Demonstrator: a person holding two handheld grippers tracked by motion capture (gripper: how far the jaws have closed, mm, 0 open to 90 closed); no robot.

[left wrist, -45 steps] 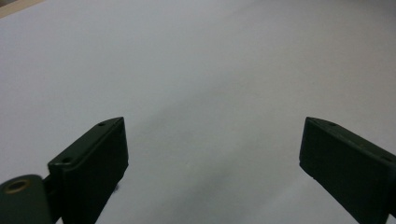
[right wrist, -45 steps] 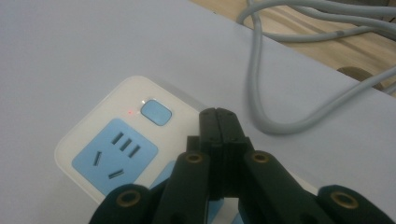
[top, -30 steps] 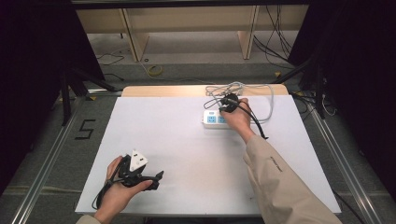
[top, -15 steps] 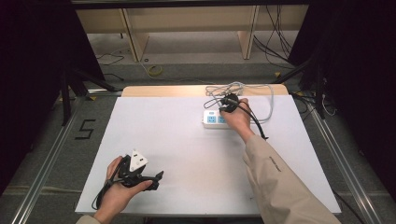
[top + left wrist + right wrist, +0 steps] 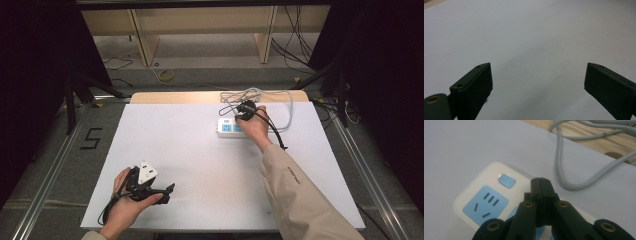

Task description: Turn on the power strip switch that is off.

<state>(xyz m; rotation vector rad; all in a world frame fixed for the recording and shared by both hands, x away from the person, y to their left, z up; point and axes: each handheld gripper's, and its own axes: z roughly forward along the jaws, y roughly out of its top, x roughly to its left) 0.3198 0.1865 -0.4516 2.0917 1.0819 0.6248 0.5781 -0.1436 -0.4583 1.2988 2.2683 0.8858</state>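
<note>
Right gripper: black jaws pressed flat together, nothing between them, tips over the white plastic power strip with blue socket faces, just beside its blue rounded switch; a small red light shows next to the switch. Contact between tips and strip: cannot tell. In the high view the right gripper and the strip sit near the far edge of the white table, right of centre, with the strip's grey cable looped along that edge.

Left gripper: jaws spread wide, holding nothing, bare table surface between them. High view places it near the front left corner, lying in the left hand
</note>
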